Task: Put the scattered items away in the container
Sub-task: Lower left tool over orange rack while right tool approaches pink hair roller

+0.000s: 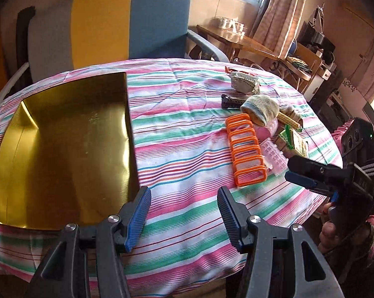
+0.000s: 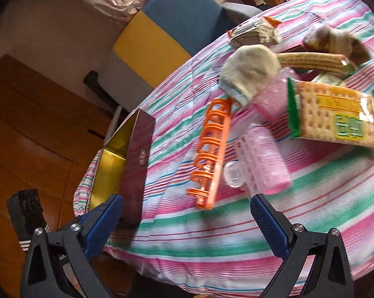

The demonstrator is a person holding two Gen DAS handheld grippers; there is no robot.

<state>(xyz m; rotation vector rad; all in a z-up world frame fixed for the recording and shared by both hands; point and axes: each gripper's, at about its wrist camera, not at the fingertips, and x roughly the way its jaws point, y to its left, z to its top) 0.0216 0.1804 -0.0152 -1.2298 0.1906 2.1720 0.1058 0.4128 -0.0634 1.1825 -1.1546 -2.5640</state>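
The box [image 1: 62,149], gold inside and dark maroon on its outer wall [image 2: 137,164], lies open on the left part of the striped tablecloth [image 1: 182,129], with nothing visible inside it; the scattered items sit well apart from it on the right part of the cloth. Nearest the box is an orange plastic rack [image 1: 246,149], lying flat; just beside it on the right lie a pink plastic bottle [image 2: 264,159] on its side and a small clear cap [image 2: 233,175], touching the bottle; behind the rack a pale knitted sock [image 1: 260,108] rests against it; a cracker packet [image 2: 336,116] with green edges lies to the right of the bottle; farther back are a long wafer packet [image 2: 313,60], a black comb [image 1: 230,101] and a crumpled wrapper [image 1: 244,82].

The left gripper [image 1: 184,213] hangs above the cloth between box and rack, its tongs spread wide and empty; the right gripper [image 2: 187,226] hovers near the rack and bottle, tongs also wide and holding nothing. A blue and yellow chair [image 1: 130,19] stands behind the table.
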